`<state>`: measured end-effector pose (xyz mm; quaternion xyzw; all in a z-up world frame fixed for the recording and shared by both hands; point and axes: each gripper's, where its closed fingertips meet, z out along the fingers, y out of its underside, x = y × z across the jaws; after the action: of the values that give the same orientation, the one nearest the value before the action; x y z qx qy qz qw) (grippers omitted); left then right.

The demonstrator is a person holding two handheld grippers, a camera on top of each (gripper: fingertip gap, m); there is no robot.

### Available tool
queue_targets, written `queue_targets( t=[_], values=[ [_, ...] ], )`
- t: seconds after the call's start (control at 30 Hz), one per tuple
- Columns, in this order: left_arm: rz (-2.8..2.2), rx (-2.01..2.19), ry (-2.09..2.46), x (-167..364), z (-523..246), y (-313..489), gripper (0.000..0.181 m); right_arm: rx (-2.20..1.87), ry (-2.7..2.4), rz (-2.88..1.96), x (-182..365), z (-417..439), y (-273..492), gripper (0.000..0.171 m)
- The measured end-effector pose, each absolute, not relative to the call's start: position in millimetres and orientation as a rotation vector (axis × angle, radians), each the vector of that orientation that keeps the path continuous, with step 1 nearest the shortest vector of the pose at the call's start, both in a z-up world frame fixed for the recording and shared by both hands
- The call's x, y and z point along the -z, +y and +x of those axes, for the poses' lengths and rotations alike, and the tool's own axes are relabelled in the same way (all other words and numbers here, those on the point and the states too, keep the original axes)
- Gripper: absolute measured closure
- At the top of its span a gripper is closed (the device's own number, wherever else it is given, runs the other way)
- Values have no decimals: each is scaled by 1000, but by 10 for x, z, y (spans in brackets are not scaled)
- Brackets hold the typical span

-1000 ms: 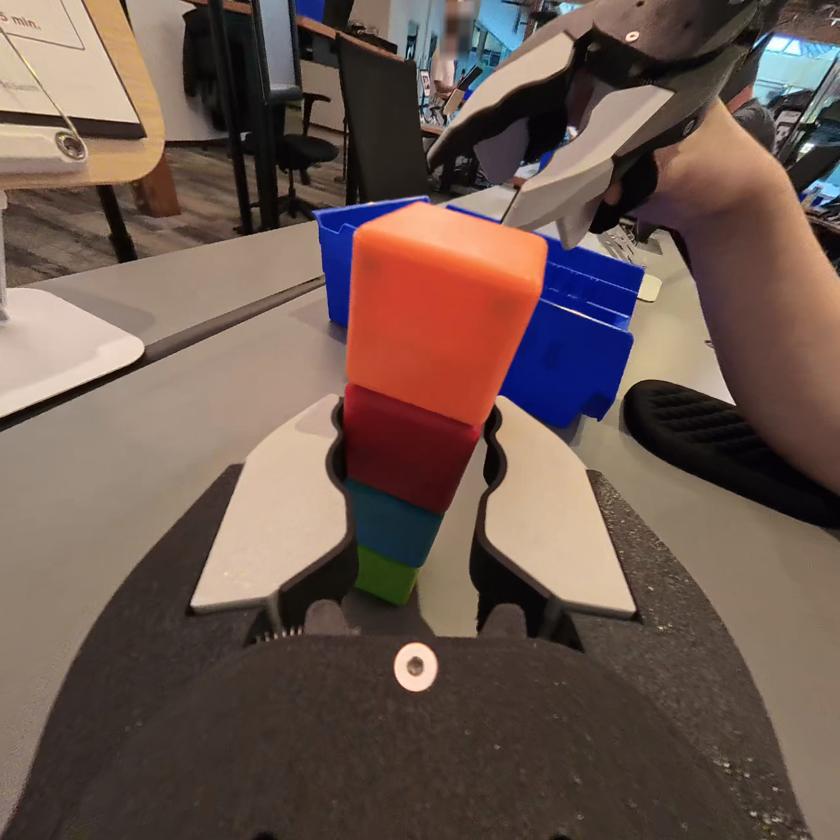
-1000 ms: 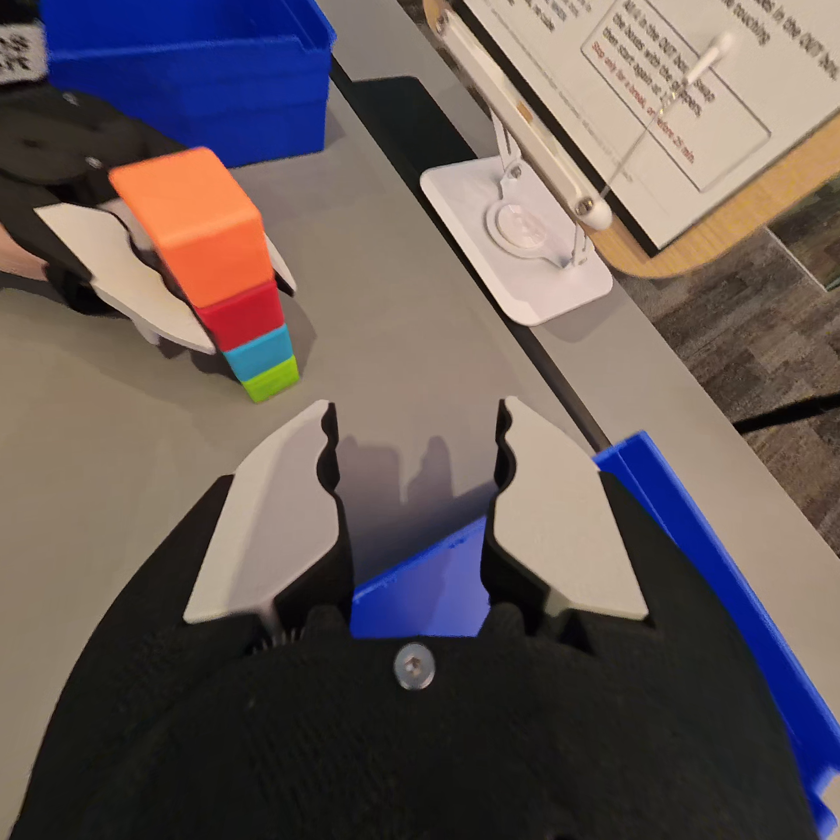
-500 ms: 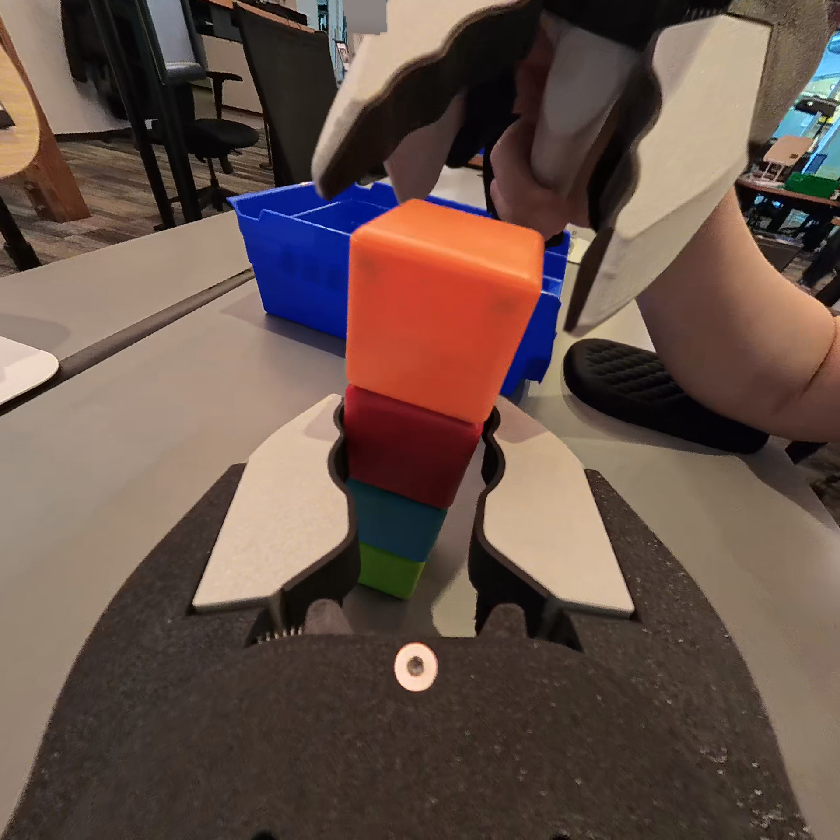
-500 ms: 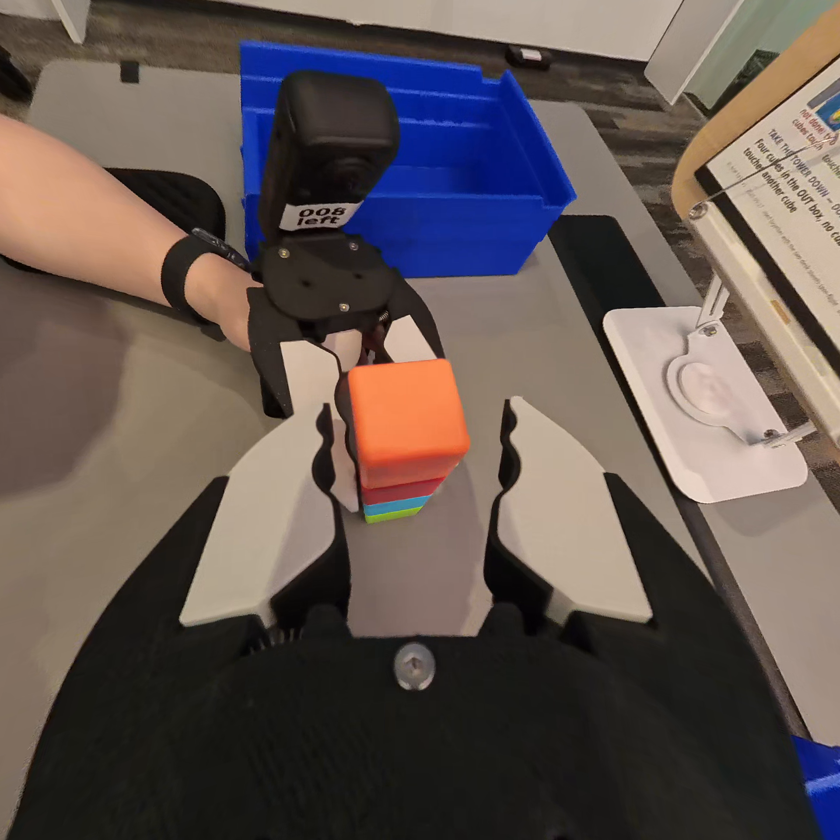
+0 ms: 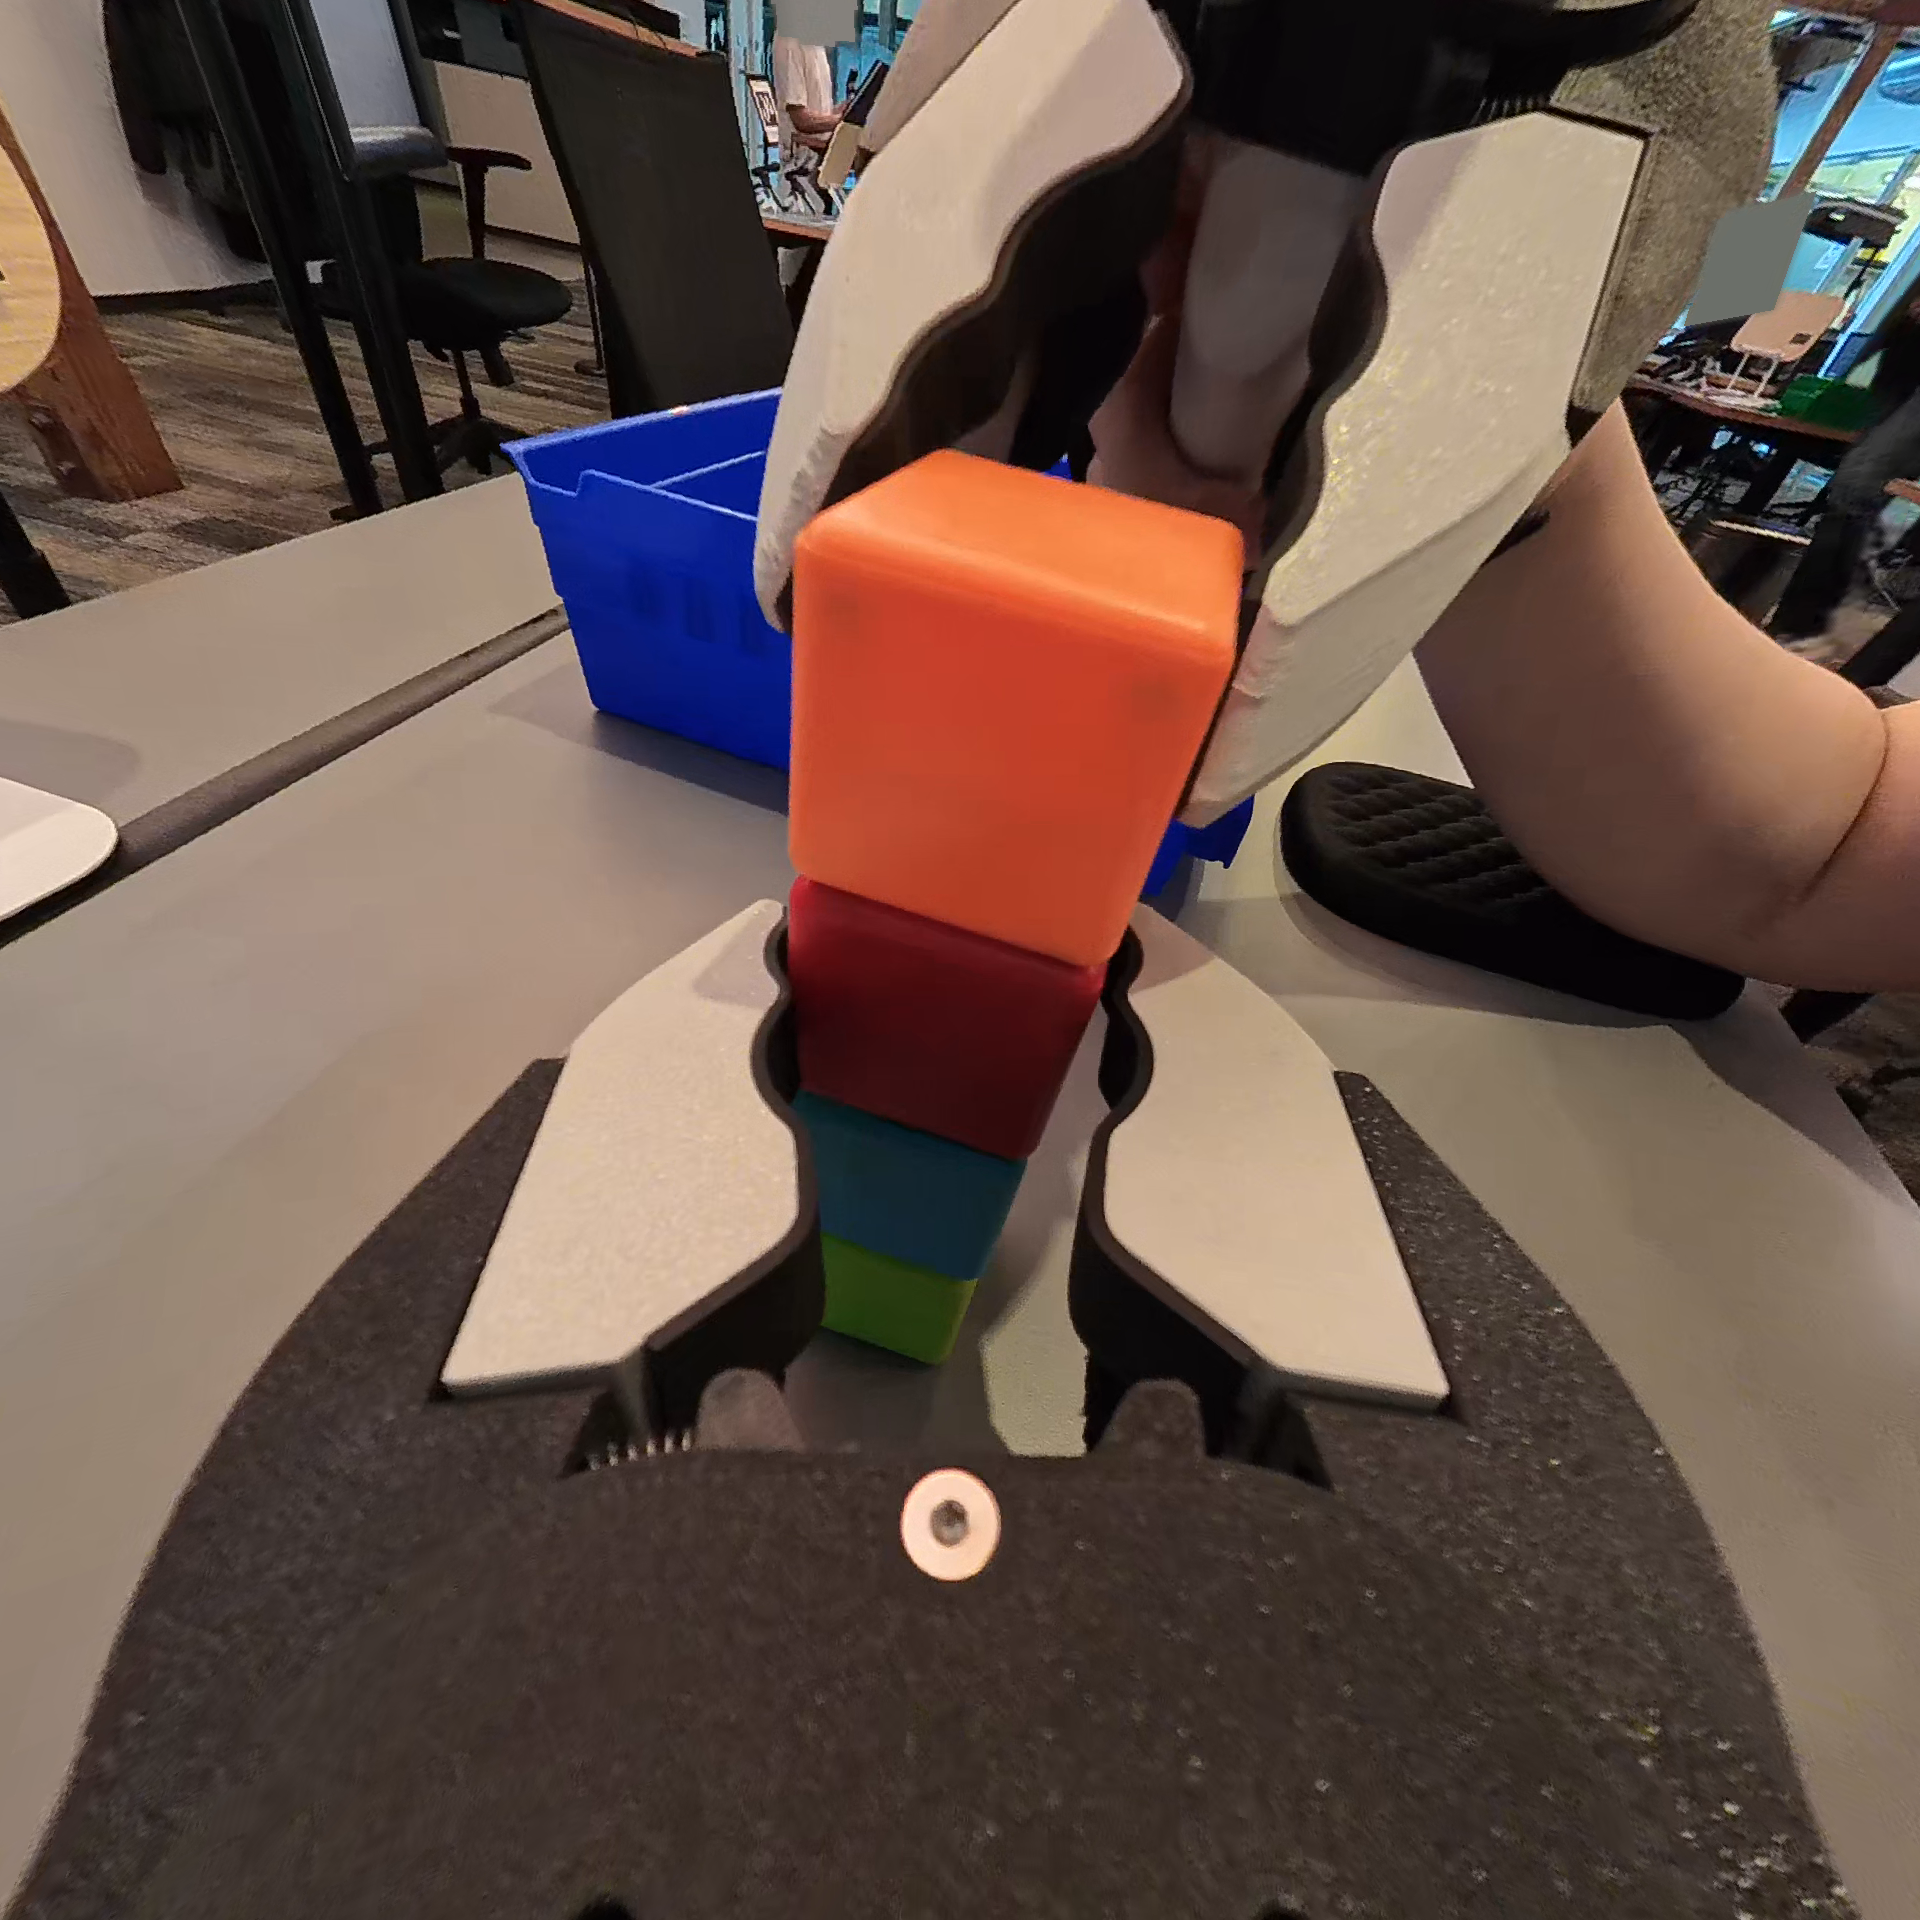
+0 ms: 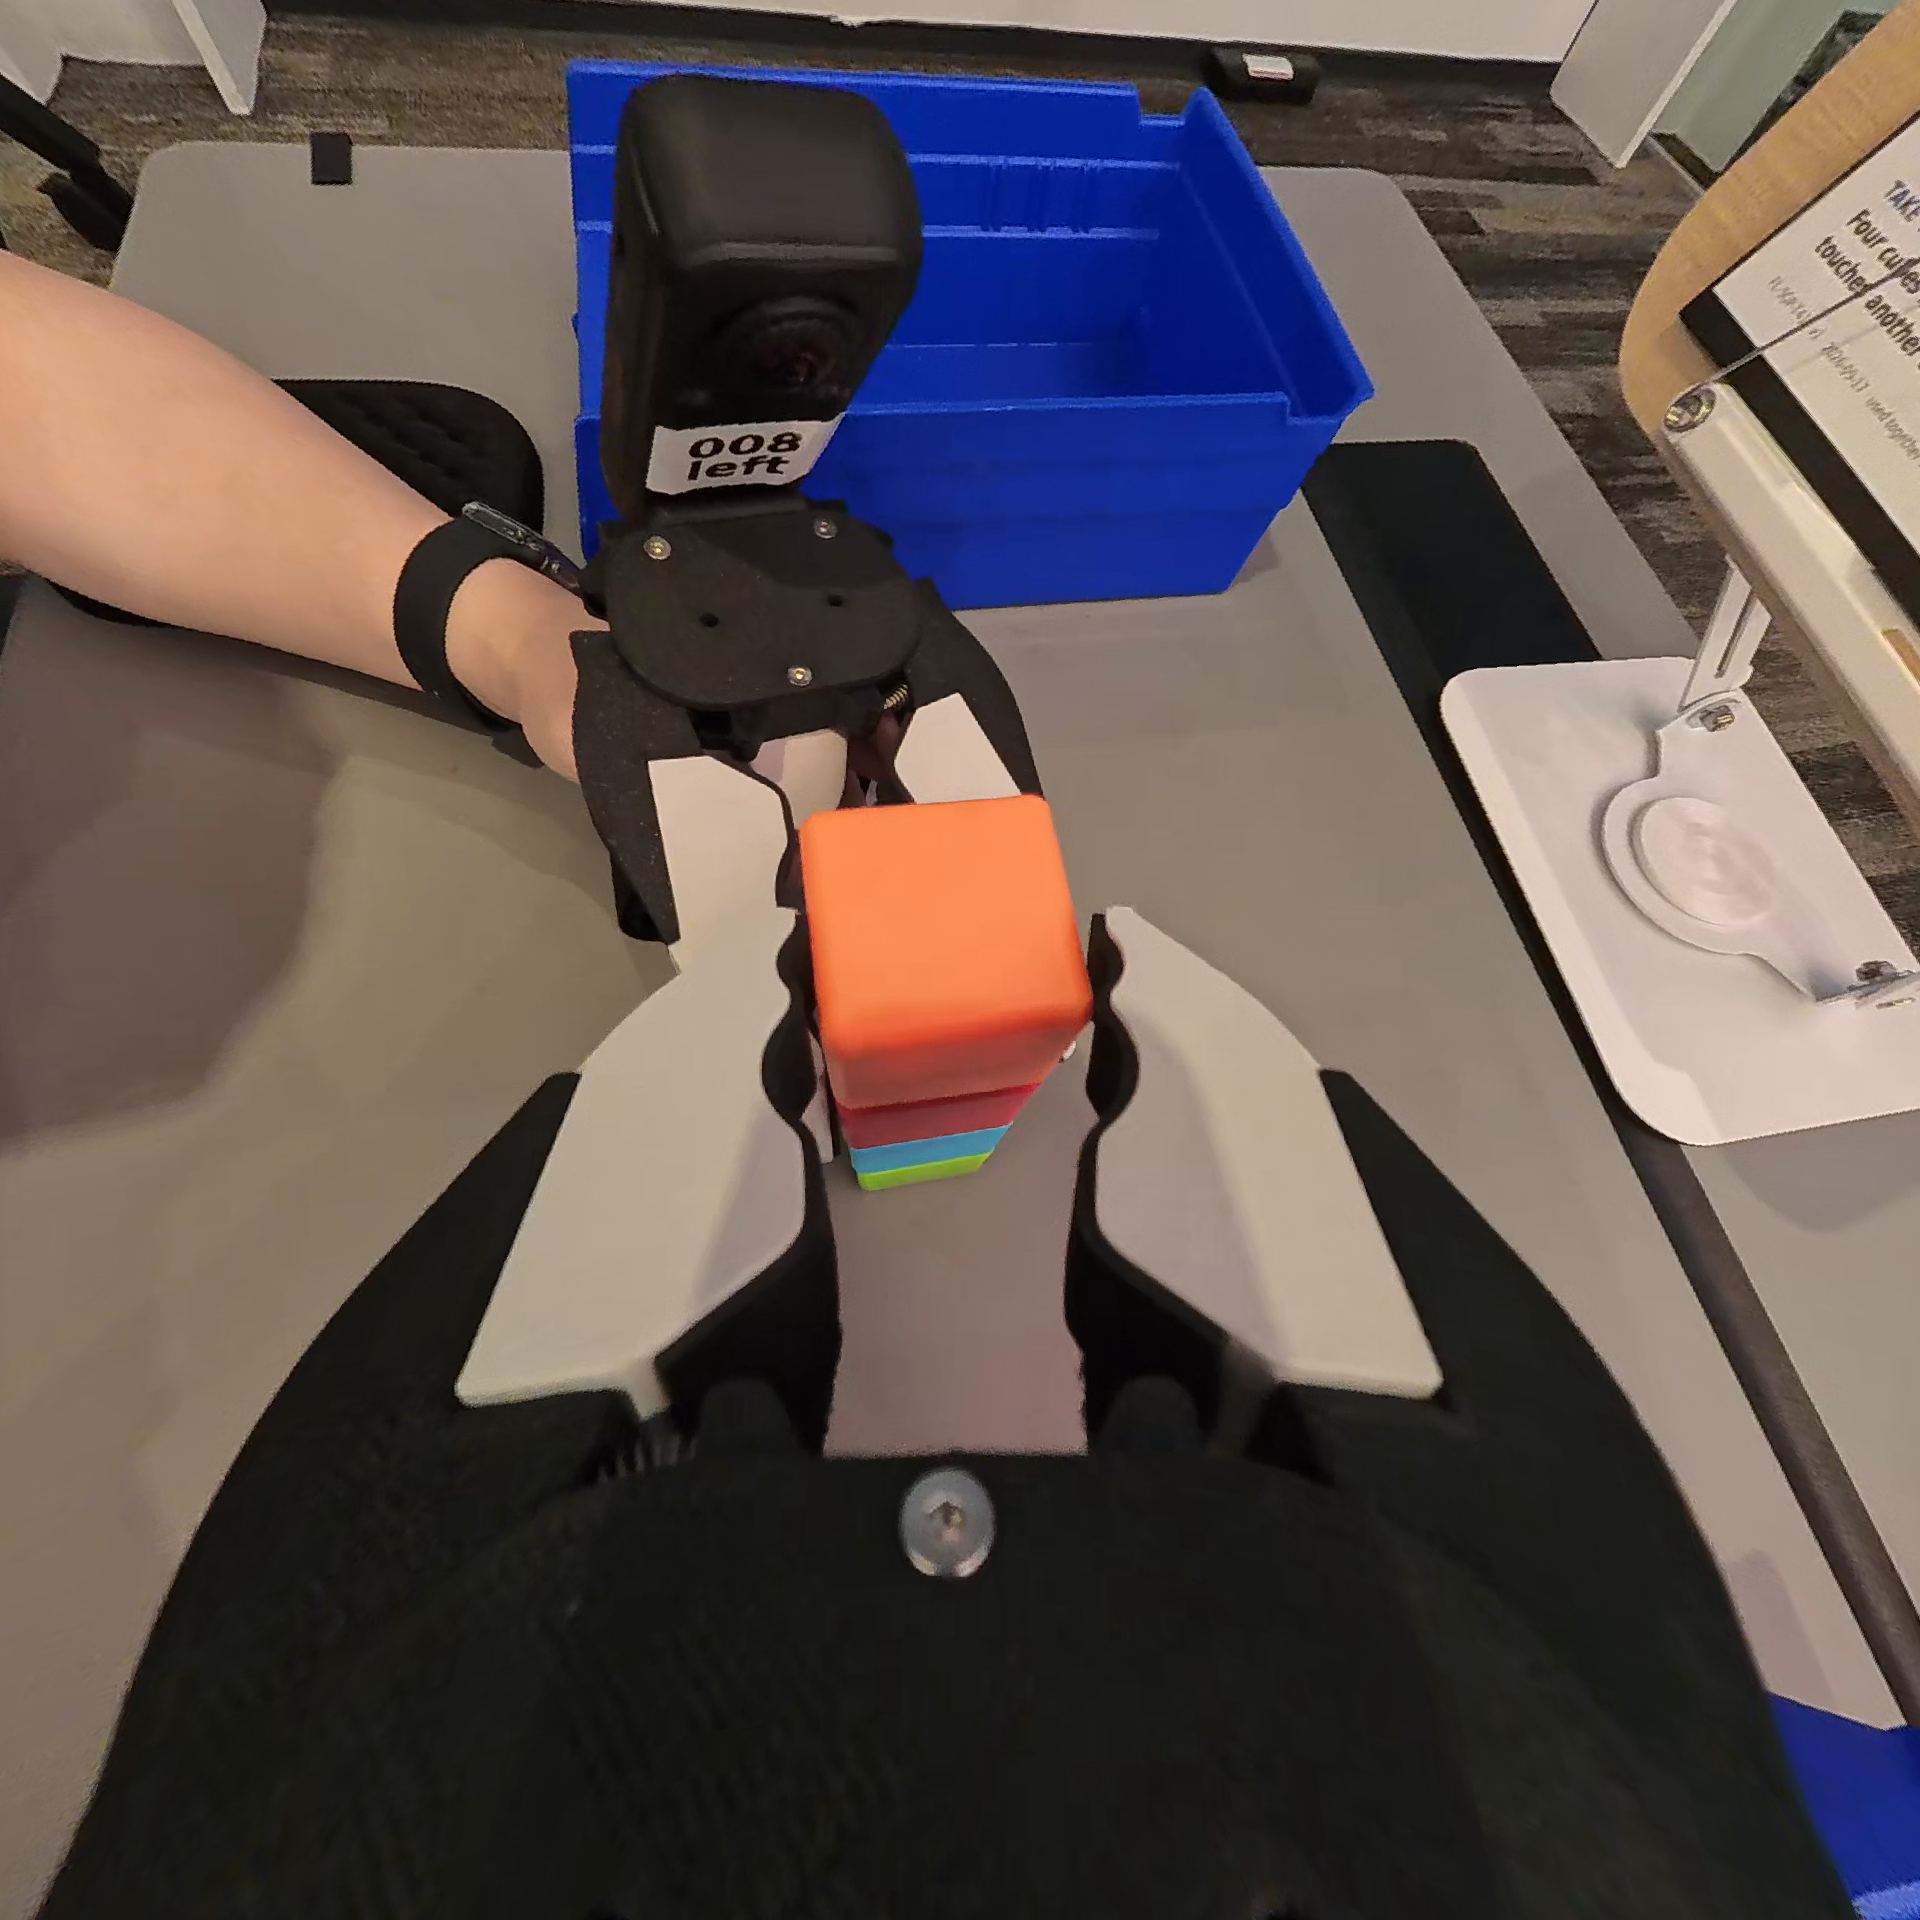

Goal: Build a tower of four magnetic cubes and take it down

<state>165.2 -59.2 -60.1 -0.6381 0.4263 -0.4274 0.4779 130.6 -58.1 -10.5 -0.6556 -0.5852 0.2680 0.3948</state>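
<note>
- Grey table [image 6: 1195,727], everything sits on it.
- Blue bin [image 6: 1091,364] at far side in right wrist view, behind the tower; looks empty where visible.
- White stand base [image 6: 1558,883] off to the right of that view, a board clipped above it.
- Black pad [image 5: 1455,883] under the person's right forearm [image 5: 1662,779].
- Right gripper [image 6: 940,997] comes down from above, jaws wide, one finger on each side of orange cube; contact unclear.
- Left gripper [image 5: 945,997] low and level, jaws narrow on red cube, fingers look touching both sides.
- Tower of four, upright on the table, near the middle in front of the bin.
- Orange cube [image 5: 997,707] on top.
- Red cube [image 5: 935,1029] second, between left fingers.
- Blue cube [image 5: 909,1195] third.
- Green cube [image 5: 894,1304] at bottom, on the table.
</note>
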Motion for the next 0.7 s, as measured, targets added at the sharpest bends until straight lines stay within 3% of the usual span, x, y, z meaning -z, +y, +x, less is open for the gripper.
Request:
queue_targets(
  t=[0.7],
  values=[
    [-1584, 1022, 1045, 612, 1640, -558, 128, -599, -1485, -1659, 79, 1328, -554, 120]
  ],
)
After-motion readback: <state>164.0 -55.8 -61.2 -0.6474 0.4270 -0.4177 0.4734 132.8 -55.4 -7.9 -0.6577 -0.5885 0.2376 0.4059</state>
